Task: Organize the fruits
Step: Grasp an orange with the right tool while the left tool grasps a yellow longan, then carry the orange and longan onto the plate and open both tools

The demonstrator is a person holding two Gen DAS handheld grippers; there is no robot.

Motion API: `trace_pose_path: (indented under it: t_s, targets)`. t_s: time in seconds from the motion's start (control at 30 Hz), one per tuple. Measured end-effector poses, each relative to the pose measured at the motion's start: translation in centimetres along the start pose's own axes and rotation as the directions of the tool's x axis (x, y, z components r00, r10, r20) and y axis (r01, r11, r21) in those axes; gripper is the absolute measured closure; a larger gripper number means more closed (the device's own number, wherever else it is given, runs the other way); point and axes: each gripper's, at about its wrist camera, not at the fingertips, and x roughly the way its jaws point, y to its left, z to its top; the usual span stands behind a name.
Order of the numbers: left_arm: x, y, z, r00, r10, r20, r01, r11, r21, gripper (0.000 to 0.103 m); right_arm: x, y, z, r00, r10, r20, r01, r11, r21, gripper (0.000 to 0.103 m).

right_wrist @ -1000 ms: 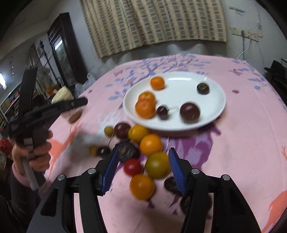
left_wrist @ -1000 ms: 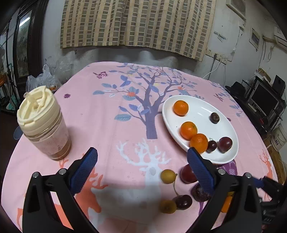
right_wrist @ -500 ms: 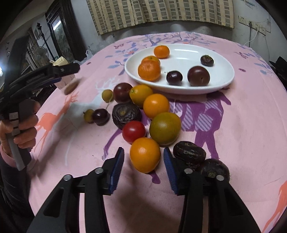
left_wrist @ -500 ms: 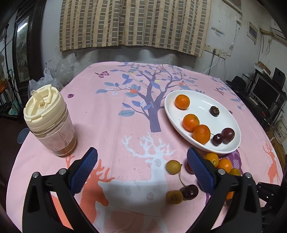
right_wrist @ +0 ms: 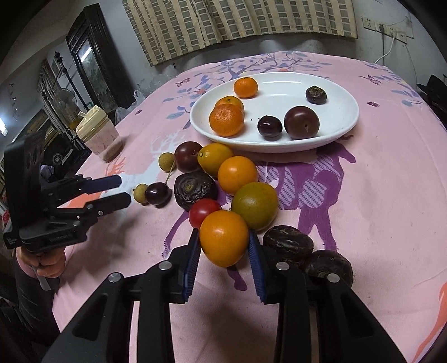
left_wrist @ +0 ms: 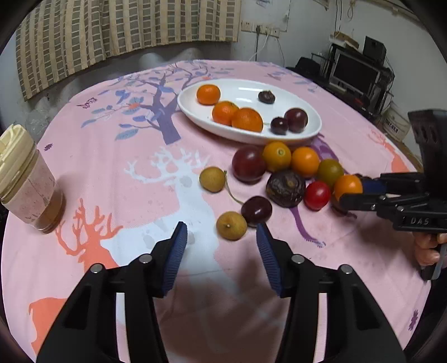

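Right now the right claw (right_wrist: 224, 245) is clenched on an orange fruit (right_wrist: 223, 238), its blue pads pressed against the fruit's two sides. That fruit sits at the near end of a loose heap on the pink desk (right_wrist: 377, 201), touching a small red tomato (right_wrist: 204, 212) and a greenish-orange fruit (right_wrist: 254, 205) behind it. Two dark wrinkled fruits (right_wrist: 287, 244) lie just to the right of the claw.

Further along the heap are another wrinkled dark fruit (right_wrist: 194, 186), two more orange fruits (right_wrist: 237, 174), and a dark plum (right_wrist: 188, 152). To the left of these lie a cherry (right_wrist: 157, 193) and two small tan fruits (right_wrist: 166, 162).

Beyond the heap stands a white oval plate (right_wrist: 343, 92). It holds three oranges (right_wrist: 226, 119), a plum, a cherry, and a small dark fruit near its far rim.

The left claw (left_wrist: 222, 243) is released, its jaws spread apart and nothing between them. It hovers low over the desk just short of a tan fruit (left_wrist: 231, 225), with the cherry (left_wrist: 256, 210) right beside that fruit. In the right wrist view the same claw shows side-on at the left, held by a hand (right_wrist: 46, 258).

A lidded cup (left_wrist: 23, 181) with a cream top stands well apart from the fruit, at the left edge of the desk. A striped curtain (right_wrist: 237, 25) hangs on the wall behind.
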Motion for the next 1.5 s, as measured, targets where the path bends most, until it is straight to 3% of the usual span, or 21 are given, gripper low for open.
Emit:
trace_pose_path:
  t_s: [0.17,0.43,0.47,0.53,0.73,0.93,1.03,1.2,1.3,1.43,1.47,1.5]
  targets:
    - [1.0,-0.8,-0.4,0.999,0.044,-0.015,-0.044,0.999,0.033,0.062,0.0,-0.2,0.0,1.000,0.000,0.000,0.000,1.000,0.012,0.069]
    - [2.6,-1.5,0.4,0.997,0.072,-0.030,-0.070,0.995,0.070,0.066,-0.1,-0.1,0.0,1.000,-0.012,0.000,0.012,1.000,0.009,0.068]
    - [2.9,-1.6,0.4,0.997,0.068,-0.041,-0.065,0.995,0.075,0.073,-0.1,-0.1,0.0,1.000,-0.012,0.001,0.012,1.000,0.009,0.068]
    - [3.0,-1.9,0.4,0.997,0.064,-0.039,-0.060,0.994,0.087,0.076,-0.2,-0.2,0.0,1.000,-0.013,0.003,0.013,1.000,0.010,0.068]
    - [2.8,-1.7,0.1,0.998,0.055,-0.038,-0.052,0.996,0.073,0.077,-0.2,-0.3,0.0,1.000,-0.014,0.008,0.013,1.000,0.010,0.069]
    - [1.0,-1.1,0.6,1.000,-0.022,0.018,0.023,0.999,-0.026,0.077,-0.9,-0.3,0.2,0.999,0.023,0.045,-0.023,1.000,0.008,0.069]
    - [-0.3,-1.4,2.3,0.993,-0.078,0.084,0.083,0.995,-0.059,0.077,-2.0,-0.7,1.2,0.992,0.025,0.125,-0.029,0.999,0.027,0.069]
    - [0.6,-2.2,8.1,0.985,-0.076,0.156,0.093,0.990,-0.109,0.077,-2.8,-3.2,5.7,0.969,-0.053,0.242,0.023,0.992,0.126,0.069]
    - [3.1,-2.3,11.8,0.986,-0.069,0.155,0.089,0.988,-0.126,0.077,-1.6,-5.2,8.6,0.961,-0.122,0.250,0.080,0.982,0.170,0.069]
    - [6.6,-2.9,14.9,0.992,-0.057,0.115,0.074,0.985,-0.156,0.077,0.1,-7.4,10.5,0.959,-0.146,0.242,0.096,0.974,0.206,0.068]
    - [7.2,-3.2,15.3,0.994,-0.043,0.102,0.059,0.985,-0.159,0.073,0.4,-7.7,10.7,0.960,-0.138,0.245,0.086,0.973,0.213,0.068]
    - [7.7,-3.3,15.5,0.995,-0.025,0.094,0.040,0.986,-0.160,0.056,0.7,-8.0,10.8,0.959,-0.138,0.247,0.083,0.972,0.219,0.066]
